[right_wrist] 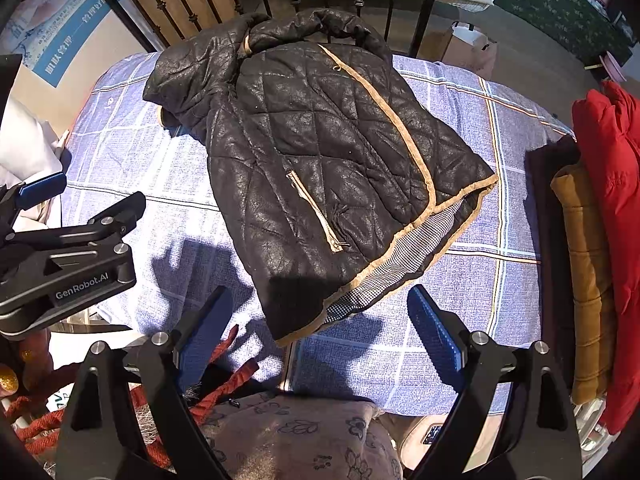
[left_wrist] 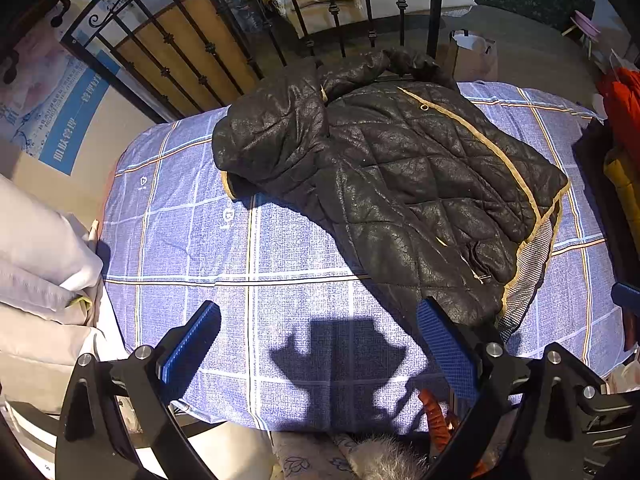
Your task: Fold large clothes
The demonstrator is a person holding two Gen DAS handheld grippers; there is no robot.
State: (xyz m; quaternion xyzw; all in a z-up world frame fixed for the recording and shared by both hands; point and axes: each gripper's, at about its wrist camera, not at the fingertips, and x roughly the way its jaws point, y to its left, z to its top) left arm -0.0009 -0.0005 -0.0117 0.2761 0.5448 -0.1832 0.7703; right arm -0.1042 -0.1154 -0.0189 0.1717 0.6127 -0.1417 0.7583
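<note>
A black quilted jacket (left_wrist: 400,176) with tan trim lies folded in half on a table covered with a blue checked cloth (left_wrist: 240,248). Its sleeve lies to the left, its hem points toward me. It also shows in the right wrist view (right_wrist: 320,160), with a zip pocket and checked lining at the hem. My left gripper (left_wrist: 320,344) is open and empty above the cloth, just left of the hem. My right gripper (right_wrist: 320,332) is open and empty, hovering over the near hem corner. The left gripper's body (right_wrist: 68,256) shows at the left of the right wrist view.
A black iron railing (left_wrist: 192,52) stands behind the table. Pale folded bedding (left_wrist: 36,264) lies at the left. Red (right_wrist: 608,200) and brown (right_wrist: 584,280) garments are stacked at the right. A patterned cushion (right_wrist: 296,436) and red cord (right_wrist: 224,384) lie below the near edge.
</note>
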